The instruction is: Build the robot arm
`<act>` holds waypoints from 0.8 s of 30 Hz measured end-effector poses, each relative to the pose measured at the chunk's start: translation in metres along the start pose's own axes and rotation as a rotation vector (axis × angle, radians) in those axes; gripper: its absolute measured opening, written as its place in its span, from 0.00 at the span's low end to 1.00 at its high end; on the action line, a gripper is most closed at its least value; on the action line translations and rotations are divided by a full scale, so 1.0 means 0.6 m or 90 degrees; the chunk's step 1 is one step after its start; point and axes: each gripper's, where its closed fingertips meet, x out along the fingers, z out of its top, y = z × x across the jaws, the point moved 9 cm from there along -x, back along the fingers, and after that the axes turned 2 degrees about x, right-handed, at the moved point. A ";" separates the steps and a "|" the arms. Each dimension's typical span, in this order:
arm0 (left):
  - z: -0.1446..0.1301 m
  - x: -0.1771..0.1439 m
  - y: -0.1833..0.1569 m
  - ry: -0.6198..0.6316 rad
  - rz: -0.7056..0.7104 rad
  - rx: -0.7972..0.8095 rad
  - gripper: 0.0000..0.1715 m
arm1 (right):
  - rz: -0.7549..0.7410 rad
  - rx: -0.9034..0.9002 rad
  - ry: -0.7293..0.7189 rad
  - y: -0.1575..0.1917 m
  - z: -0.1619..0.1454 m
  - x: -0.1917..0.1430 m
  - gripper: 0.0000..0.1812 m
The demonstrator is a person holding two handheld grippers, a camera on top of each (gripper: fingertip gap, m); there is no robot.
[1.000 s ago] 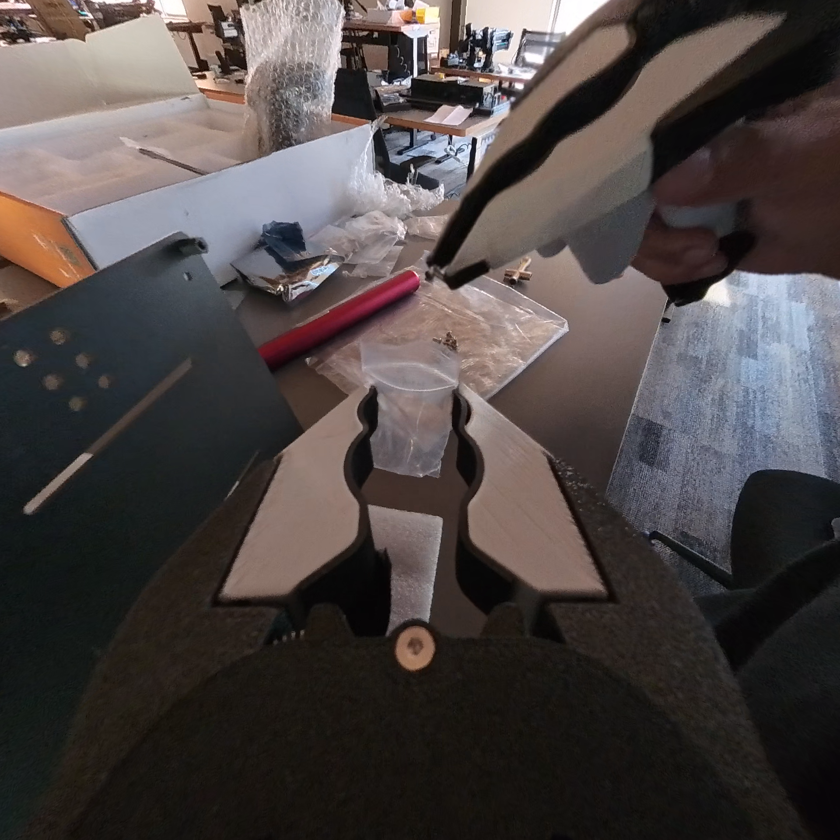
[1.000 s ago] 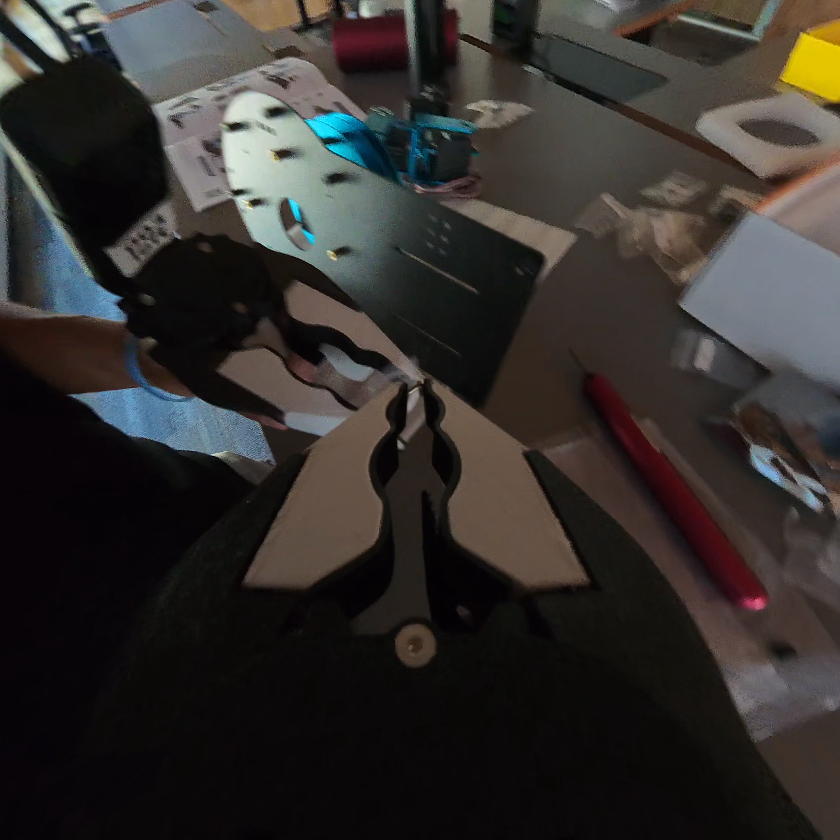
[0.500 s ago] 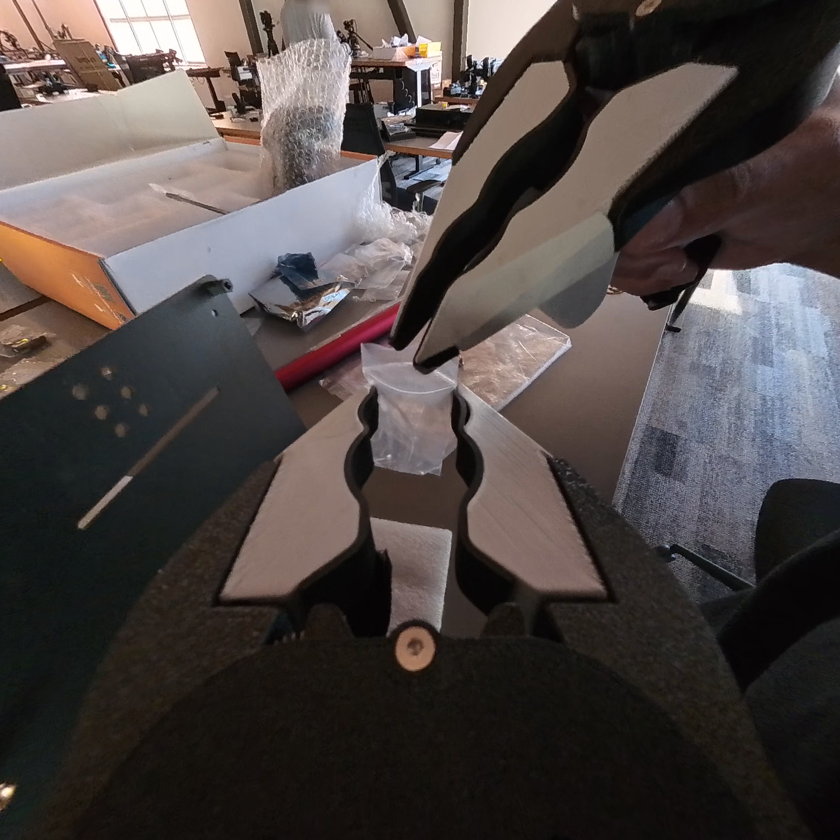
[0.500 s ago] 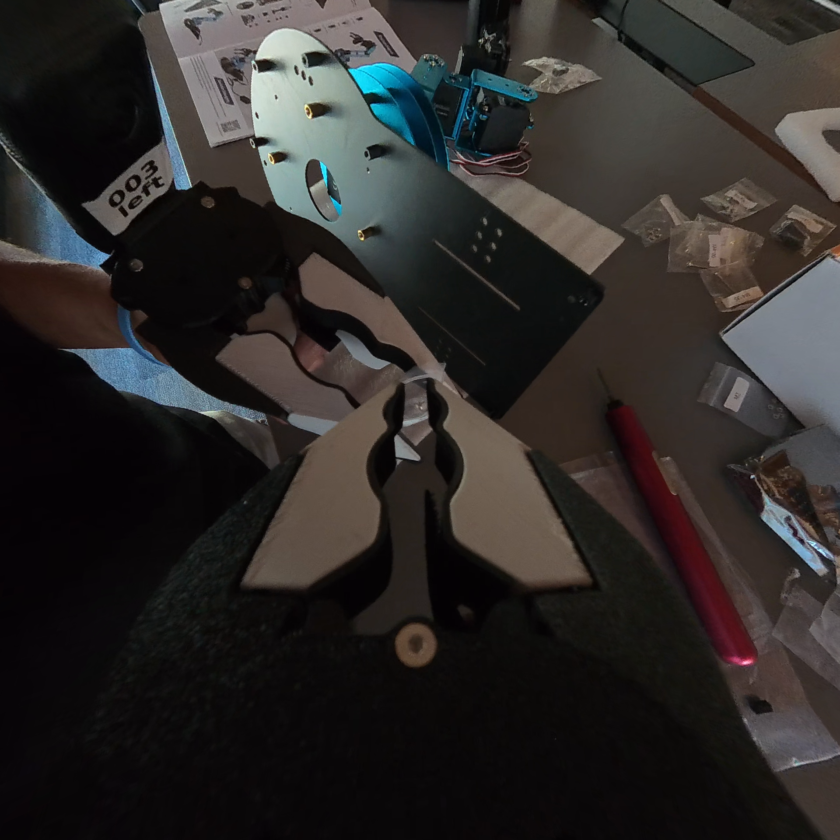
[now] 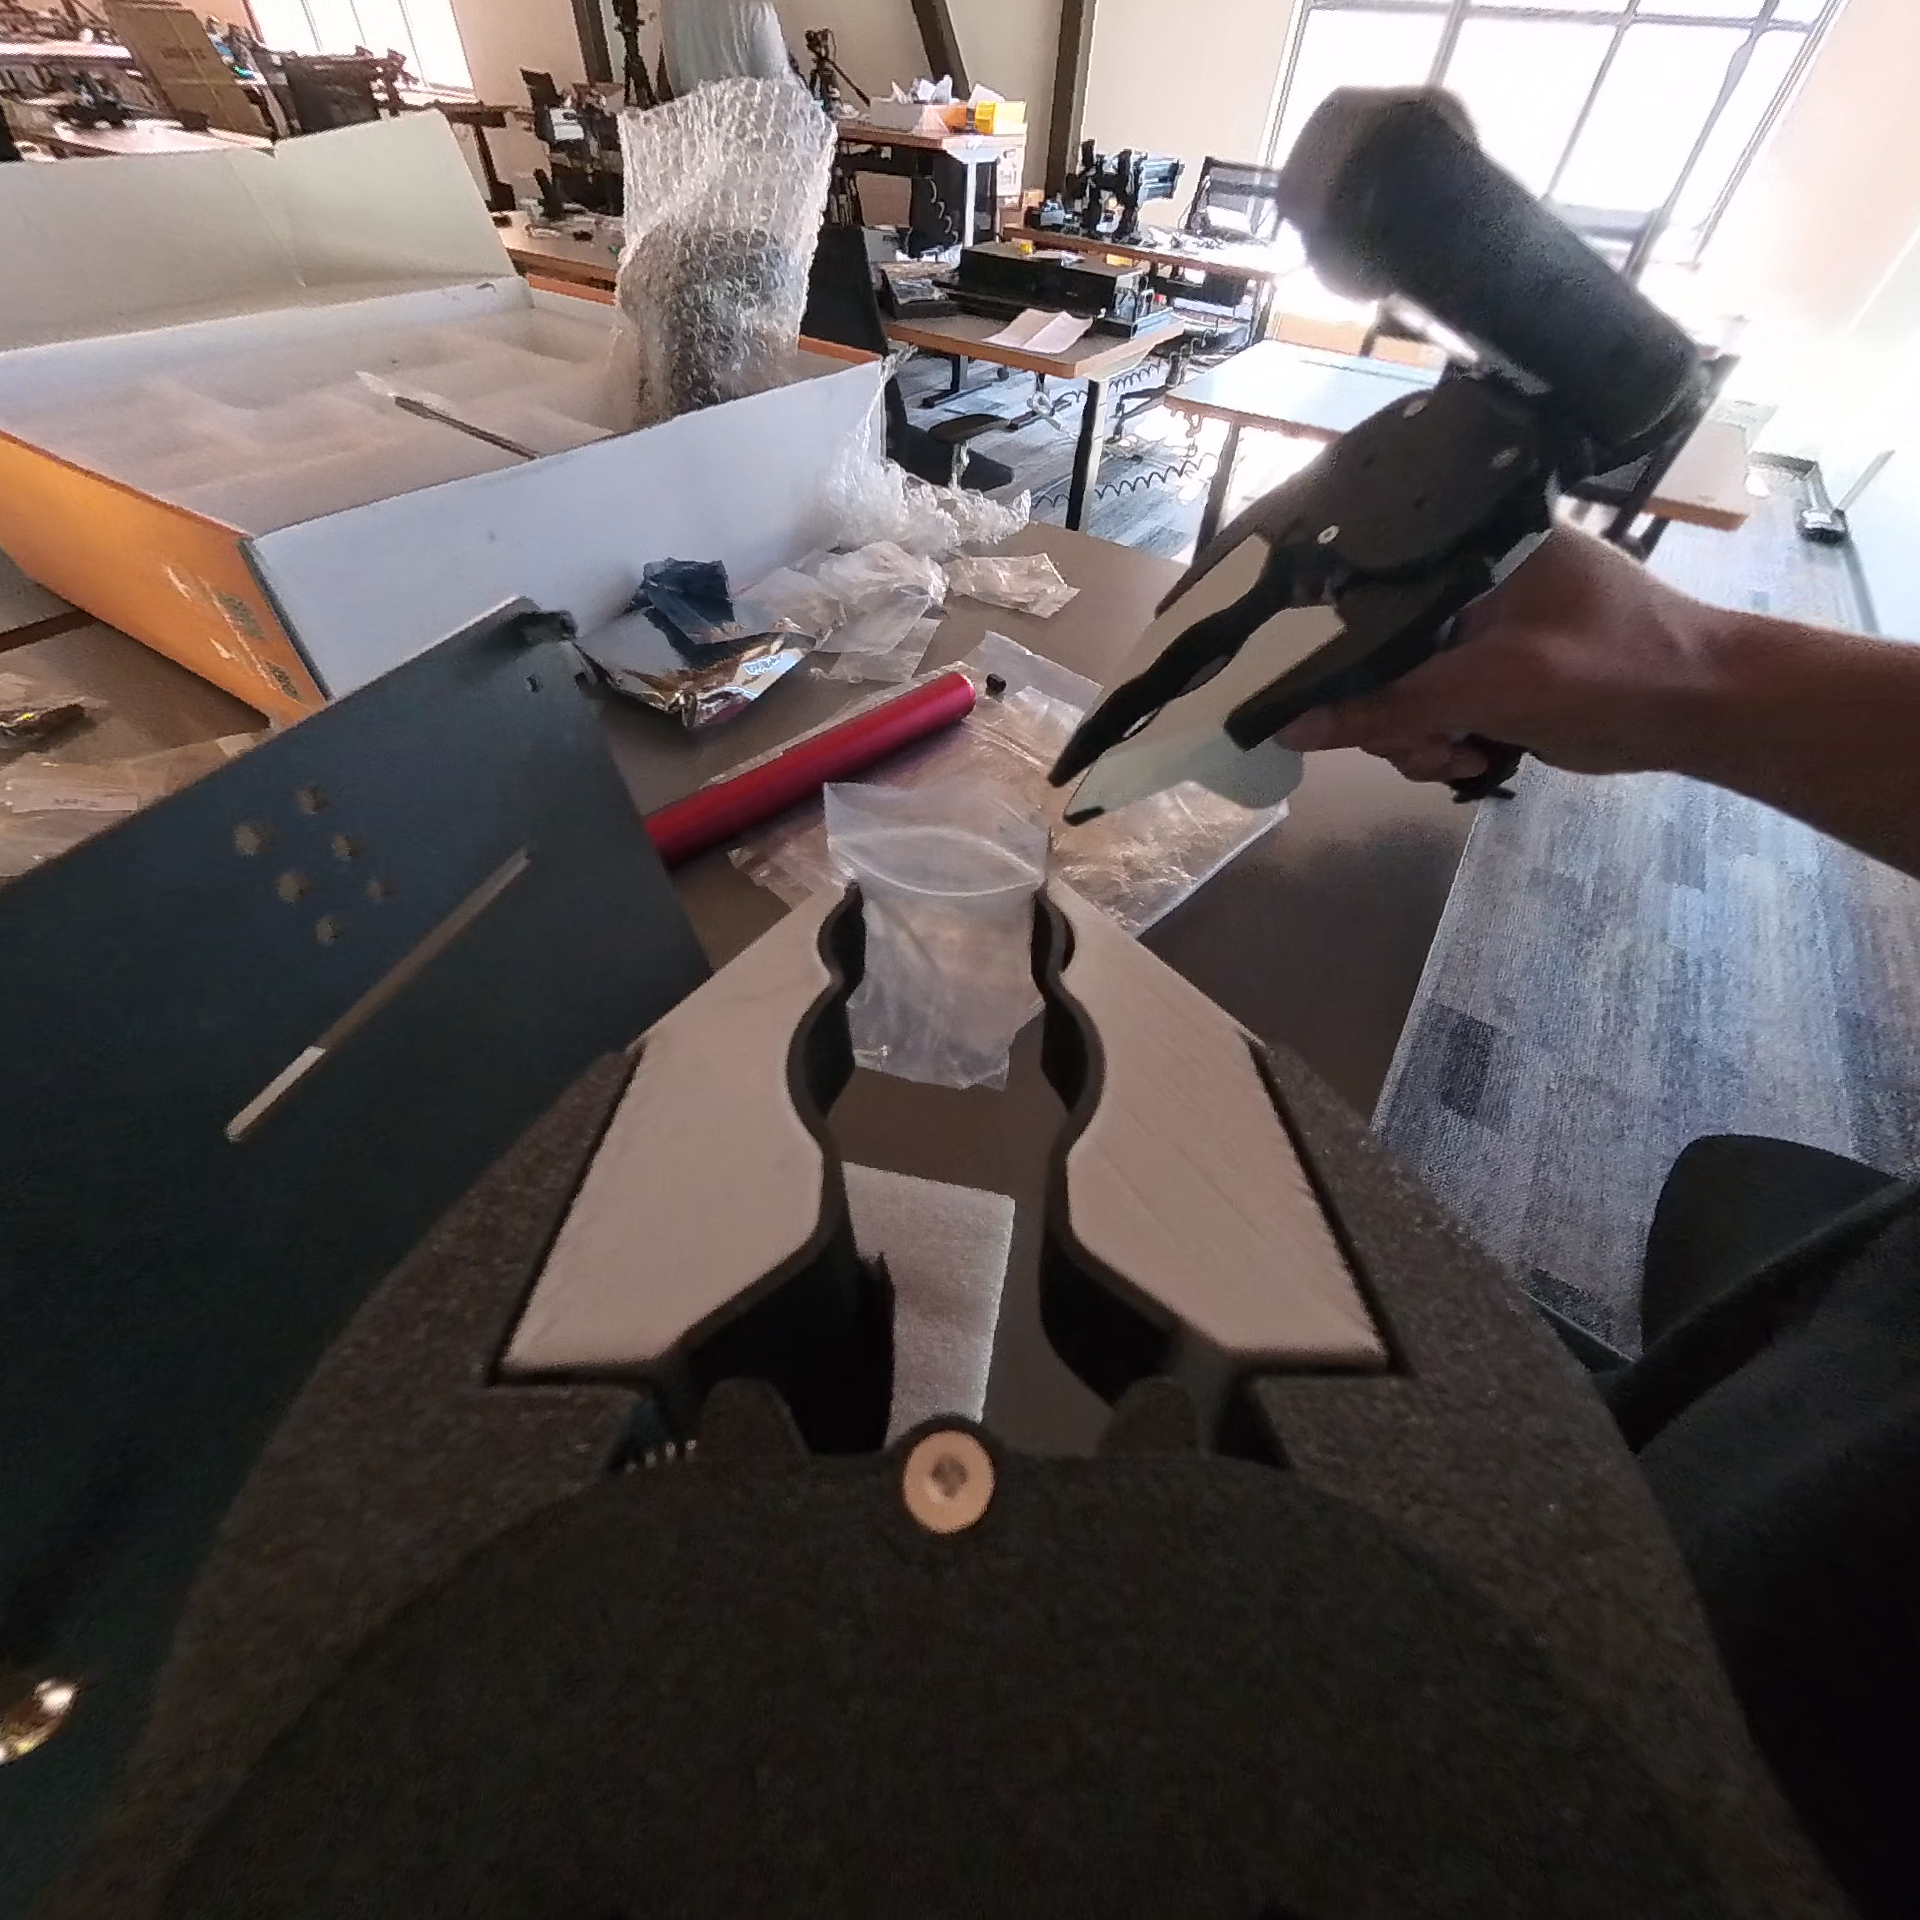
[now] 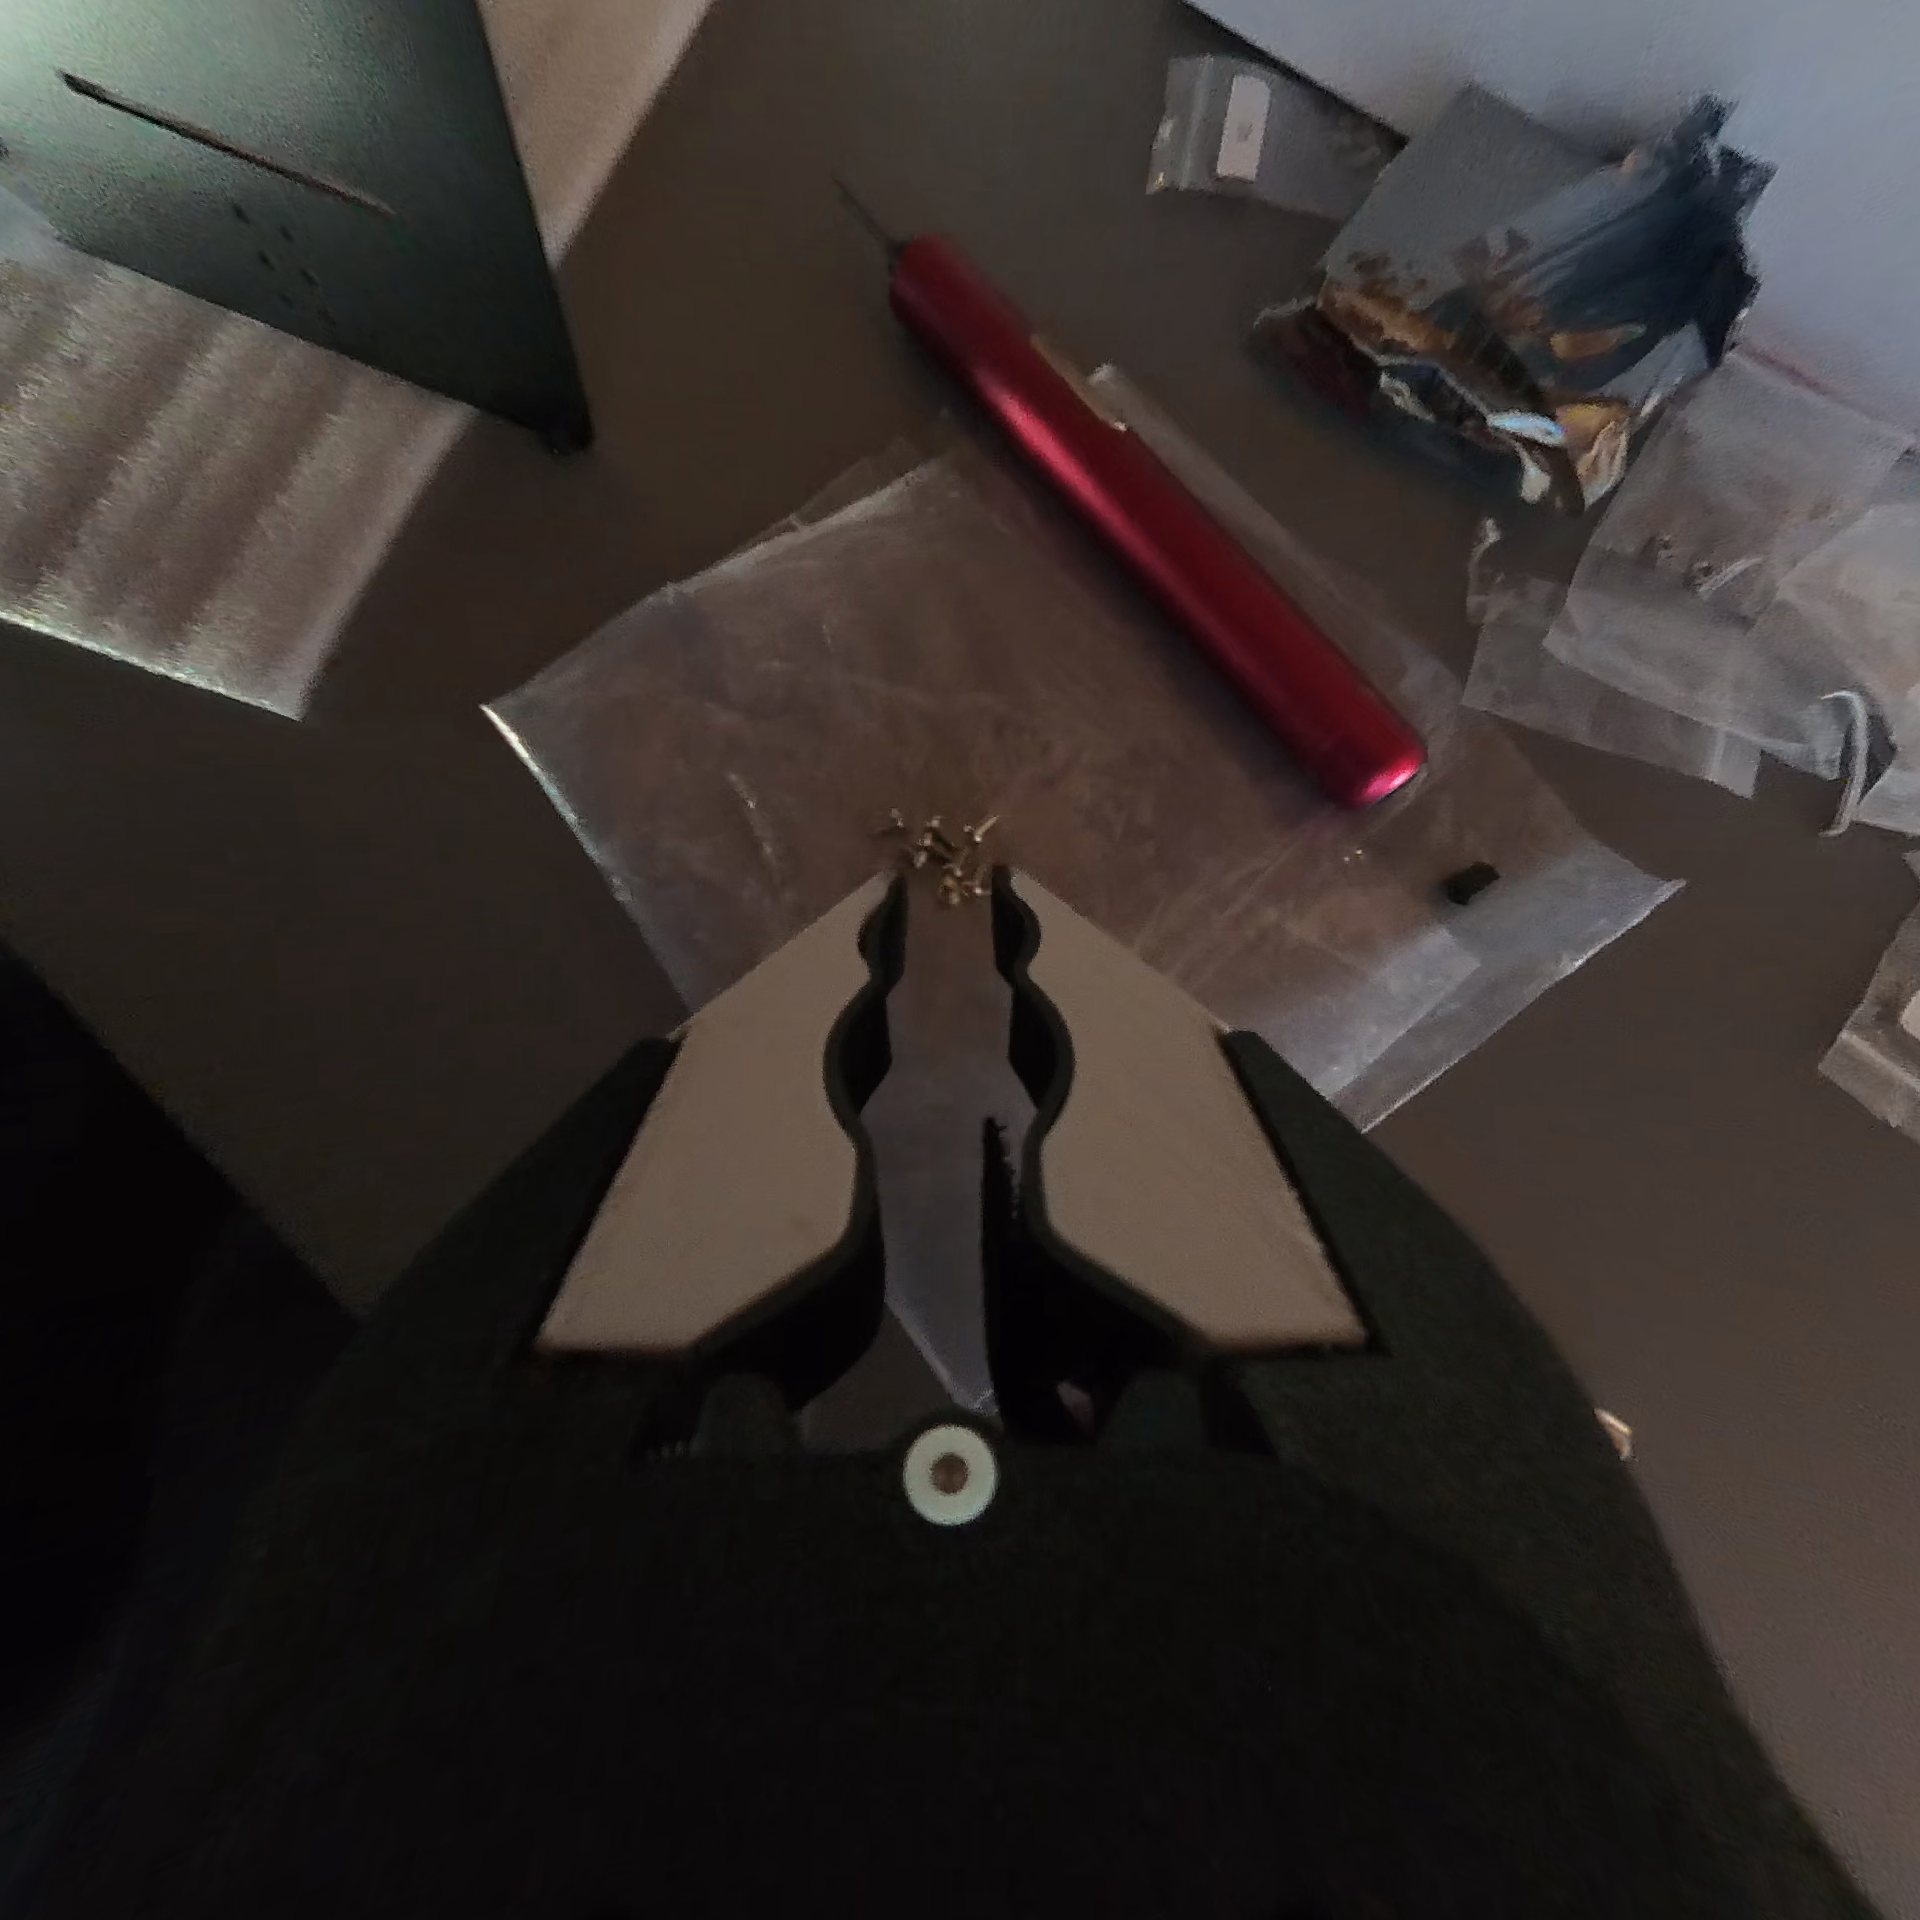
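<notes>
Between left gripper [image 5: 948,914] fingers, clear bag [image 5: 940,940] held

Your left wrist view is bright: daylight pours in from the windows [image 5: 1621,94] at upper right, which are blown out to white. The box [image 5: 436,488] catches that light, and the foil bag [image 5: 717,675] gives off small glints. The far gripper [image 5: 1070,800] is smeared at its top by motion blur, while your table [image 5: 1299,935] stays sharp. Straight lines bow toward the edges from the wide lens. Your right wrist view is much dimmer and soft all over, blurred worst toward the corners. The red tool [image 6: 1153,520] shows a faint sheen, and the flat bag [image 6: 1039,748] reflects a pale glare.
</notes>
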 end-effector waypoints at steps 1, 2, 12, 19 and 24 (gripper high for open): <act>0.001 0.000 -0.001 0.000 -0.001 0.001 0.18 | -0.004 0.000 0.002 -0.003 -0.002 0.004 0.08; 0.001 0.001 -0.001 0.001 -0.002 0.001 0.18 | -0.001 -0.001 0.000 -0.005 -0.003 0.007 0.08; 0.001 0.002 -0.007 0.010 -0.004 0.010 0.18 | 0.011 -0.038 0.014 0.001 -0.003 0.014 0.04; 0.002 0.011 -0.010 0.015 -0.011 0.018 0.18 | 0.015 -0.026 -0.020 0.001 0.001 -0.001 0.00; 0.000 0.018 -0.007 0.022 -0.009 0.016 0.18 | 0.086 0.007 -0.109 0.025 0.044 -0.041 0.00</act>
